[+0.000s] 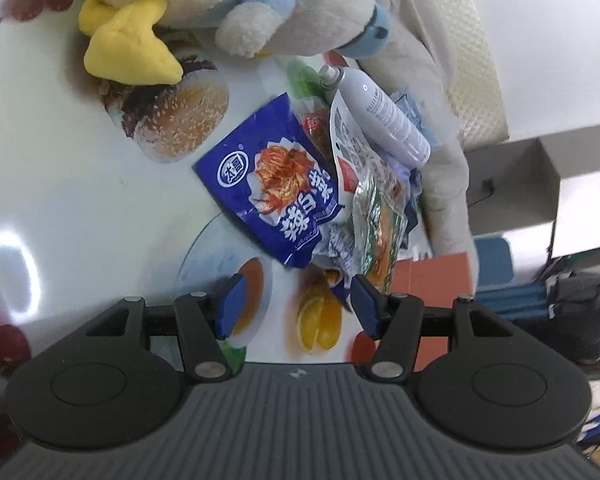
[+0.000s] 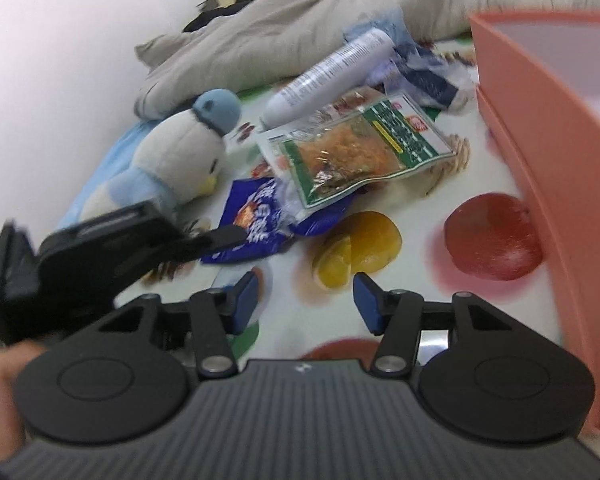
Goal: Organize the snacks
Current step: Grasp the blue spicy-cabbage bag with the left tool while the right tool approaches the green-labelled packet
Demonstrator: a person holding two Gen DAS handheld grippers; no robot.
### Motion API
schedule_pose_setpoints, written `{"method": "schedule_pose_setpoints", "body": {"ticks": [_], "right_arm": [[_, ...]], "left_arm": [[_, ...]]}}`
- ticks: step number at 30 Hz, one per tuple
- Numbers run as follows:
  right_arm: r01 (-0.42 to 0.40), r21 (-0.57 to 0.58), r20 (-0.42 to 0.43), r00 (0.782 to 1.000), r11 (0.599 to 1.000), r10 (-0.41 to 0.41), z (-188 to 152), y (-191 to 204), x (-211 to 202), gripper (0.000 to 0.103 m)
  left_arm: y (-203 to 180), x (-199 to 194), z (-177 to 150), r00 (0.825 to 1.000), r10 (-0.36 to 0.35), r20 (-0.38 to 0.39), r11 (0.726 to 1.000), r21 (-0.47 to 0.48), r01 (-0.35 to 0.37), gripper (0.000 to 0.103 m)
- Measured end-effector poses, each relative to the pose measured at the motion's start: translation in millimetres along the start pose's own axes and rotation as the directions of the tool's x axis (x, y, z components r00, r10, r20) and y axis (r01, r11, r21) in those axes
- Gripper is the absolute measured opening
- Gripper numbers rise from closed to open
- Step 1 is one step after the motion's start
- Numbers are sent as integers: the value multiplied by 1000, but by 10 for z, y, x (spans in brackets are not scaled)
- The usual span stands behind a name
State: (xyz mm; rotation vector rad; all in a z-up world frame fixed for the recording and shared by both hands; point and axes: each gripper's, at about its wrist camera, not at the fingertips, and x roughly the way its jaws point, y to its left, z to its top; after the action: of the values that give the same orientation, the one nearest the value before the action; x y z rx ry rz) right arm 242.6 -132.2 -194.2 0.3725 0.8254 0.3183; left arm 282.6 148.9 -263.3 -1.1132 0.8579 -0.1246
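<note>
While both tongs, left (image 1: 296,306) and right (image 2: 306,302), gape empty, pinch the blue packet (image 1: 270,184) by its free edge, sparing the green packet (image 2: 360,148) overlapping it.

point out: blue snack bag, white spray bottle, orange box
blue snack bag (image 1: 268,184), left wrist view, on the printed front of the pack.
white spray bottle (image 1: 384,116), left wrist view, on the labelled body.
orange box (image 2: 540,120), right wrist view, on its outer side wall.
</note>
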Motion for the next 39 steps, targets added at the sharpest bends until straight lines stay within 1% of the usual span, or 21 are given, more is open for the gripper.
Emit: {"method": "schedule_pose_setpoints", "body": {"ticks": [1, 5, 6, 8, 9, 11, 12, 13, 15, 18, 21, 25, 26, 29, 32, 34, 36, 38, 39], "right_arm": [[-5, 39, -3, 1000, 999, 6, 23, -44, 71, 56], [-68, 148, 4, 998, 987, 69, 87, -132, 277, 56], [-82, 166, 10, 997, 983, 82, 98, -139, 313, 56], [-82, 180, 16, 997, 980, 81, 115, -128, 391, 54], [-69, 186, 13, 998, 980, 68, 118, -125, 427, 46], [-22, 160, 21, 1000, 987, 19, 127, -82, 469, 43], [-19, 151, 28, 999, 988, 15, 127, -68, 481, 42], [-27, 160, 33, 999, 987, 22, 129, -71, 493, 40], [-63, 204, 45, 997, 977, 55, 137, -100, 505, 31], [-72, 246, 36, 997, 967, 65, 156, -120, 531, 24], [-86, 279, 34, 996, 956, 79, 176, -111, 498, 19], [-89, 325, 6, 996, 942, 92, 176, -64, 427, 17], [-93, 339, 0, 995, 936, 99, 165, -55, 407, 17], [-106, 397, -15, 992, 912, 121, 120, -26, 320, 15], [-139, 447, -12, 987, 884, 161, 76, 5, 218, 14], [-134, 460, -27, 986, 878, 165, 56, 6, 172, 14], [-139, 485, -45, 982, 863, 184, 21, -12, 144, 14], [-146, 492, -68, 976, 858, 205, -25, -14, 121, 14], [-148, 490, -72, 975, 859, 209, -49, -8, 102, 14]], "left_arm": [[6, 14, 15, 1000, -6, 2, 1000, -11, 6, 63], [7, 30, 47, 1000, -11, 14, 999, -47, 12, 63], [11, 41, 52, 1000, -12, 16, 998, -59, 13, 63], [28, 45, 60, 1000, -17, 23, 996, -88, 19, 63], [49, 38, 56, 999, -21, 28, 994, -105, 24, 63], [75, 41, 54, 999, -27, 33, 990, -141, 31, 63], [79, 43, 54, 999, -29, 35, 988, -152, 34, 63], [81, 51, 55, 999, -30, 36, 987, -154, 35, 63], [78, 56, 50, 999, -31, 37, 988, -153, 37, 64], [80, 65, 46, 999, -32, 38, 988, -150, 37, 64], [92, 74, 44, 998, -45, 33, 982, -183, 50, 65], [80, 94, 24, 999, -39, 35, 973, -227, 46, 66], [86, 98, 16, 998, -44, 38, 968, -245, 52, 68], [87, 111, -15, 998, -53, 39, 955, -291, 62, 70], [96, 120, -64, 997, -70, 34, 937, -341, 77, 70], [95, 99, -83, 997, -68, 45, 933, -350, 79, 70], [96, 83, -83, 997, -63, 54, 932, -354, 78, 70], [83, 73, -68, 997, -47, 59, 939, -339, 64, 70], [59, 73, -66, 998, -27, 57, 944, -327, 44, 69]]}}
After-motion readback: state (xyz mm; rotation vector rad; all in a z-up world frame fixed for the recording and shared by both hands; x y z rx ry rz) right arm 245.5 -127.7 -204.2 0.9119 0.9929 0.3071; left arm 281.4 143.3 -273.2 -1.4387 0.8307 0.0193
